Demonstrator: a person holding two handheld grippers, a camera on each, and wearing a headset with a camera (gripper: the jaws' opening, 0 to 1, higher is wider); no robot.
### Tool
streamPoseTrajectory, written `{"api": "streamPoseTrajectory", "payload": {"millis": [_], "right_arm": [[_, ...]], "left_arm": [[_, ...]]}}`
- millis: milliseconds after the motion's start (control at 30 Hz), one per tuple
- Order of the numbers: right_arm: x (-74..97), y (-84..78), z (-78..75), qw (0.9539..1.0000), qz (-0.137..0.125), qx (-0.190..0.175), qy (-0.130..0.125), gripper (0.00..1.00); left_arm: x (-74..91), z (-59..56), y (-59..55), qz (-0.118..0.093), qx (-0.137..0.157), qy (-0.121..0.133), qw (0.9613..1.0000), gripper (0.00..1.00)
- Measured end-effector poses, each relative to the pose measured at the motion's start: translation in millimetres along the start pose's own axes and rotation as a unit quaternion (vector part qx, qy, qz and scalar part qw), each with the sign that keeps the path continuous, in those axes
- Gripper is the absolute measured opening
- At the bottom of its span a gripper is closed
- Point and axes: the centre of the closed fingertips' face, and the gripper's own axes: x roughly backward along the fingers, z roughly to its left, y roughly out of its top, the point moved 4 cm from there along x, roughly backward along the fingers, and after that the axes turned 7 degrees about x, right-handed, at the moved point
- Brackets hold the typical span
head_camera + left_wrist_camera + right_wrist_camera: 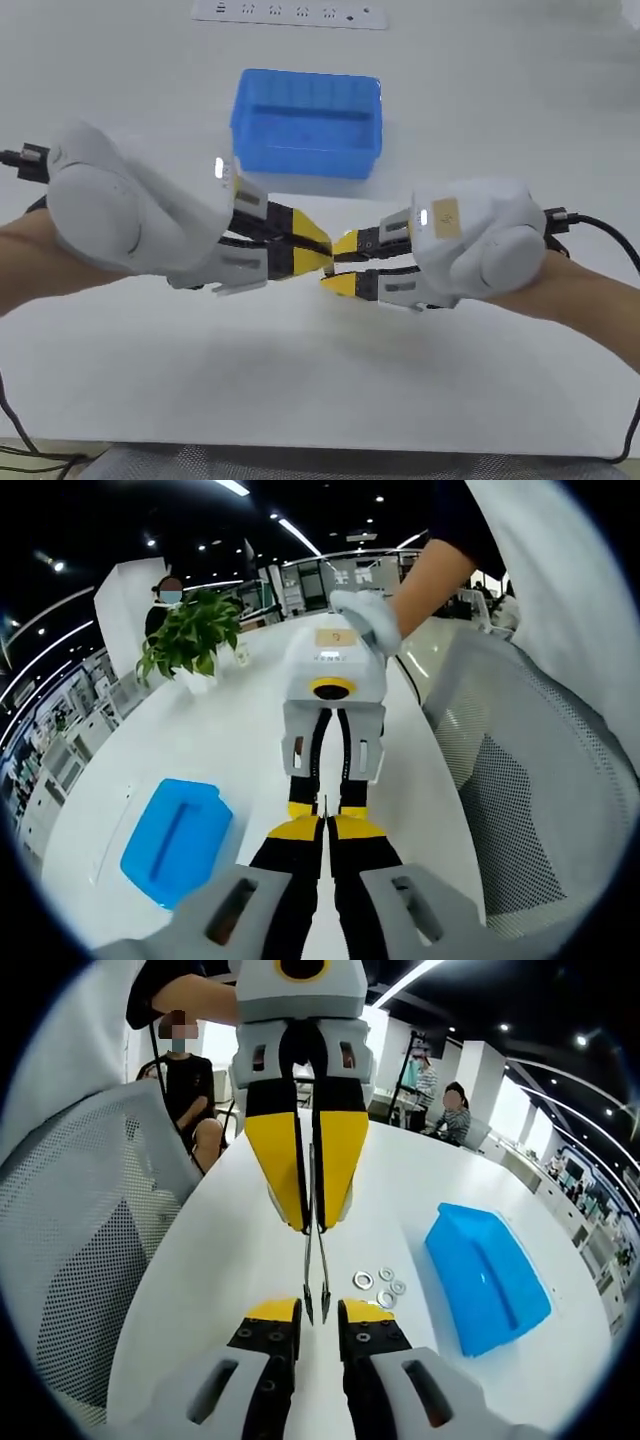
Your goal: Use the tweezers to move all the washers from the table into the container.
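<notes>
Left gripper (325, 825) is clenched on the tweezers (316, 1270), whose tips sit between the parted jaws of the right gripper (320, 1312); whether they touch is unclear. Washers (383, 1285) lie on the white table (230, 1260) between the tweezers and the blue container (490, 1270), a spot the grippers cover in the head view. Around it are an open office and a mesh chair (90, 1260).

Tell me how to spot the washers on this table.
Start at the white table and find the blue tub. Beside it lies a small cluster of washers. Unlike the long thin tweezers next to them, they are flat silver rings.
</notes>
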Motion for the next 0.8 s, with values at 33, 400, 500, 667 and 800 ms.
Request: {"api": "streamPoseTrajectory", "payload": {"millis": [33, 400, 500, 667, 800], "right_arm": [[-0.5, -0.1, -1.2, 1.0000, 0.000, 0.000, -0.002, 0.18], [-2.7, -4.5, -8.4, 0.9998, 0.005, -0.007, -0.019, 0.24], [-2.6, -5.6, -7.3, 0.9998, 0.008, -0.006, -0.017, 0.24], [-2.7, -9.4, -5.4, 0.9998, 0.014, -0.006, -0.013, 0.24], [-2.5, -11.9, -6.4, 0.9997, 0.015, -0.010, -0.015, 0.25]], "left_arm": [[2.4, 2.0, -1.6, 0.002, 0.002, 0.004, 1.0000, 0.06], [21.1, 24.6, -14.3, 0.003, 0.024, 0.035, 0.9991, 0.06], [20.7, 31.6, -18.3, 0.007, 0.028, 0.040, 0.9988, 0.06], [21.8, 38.9, -21.7, 0.008, 0.034, 0.045, 0.9984, 0.06], [21.8, 40.3, -23.7, 0.007, 0.042, 0.041, 0.9982, 0.06]]}}
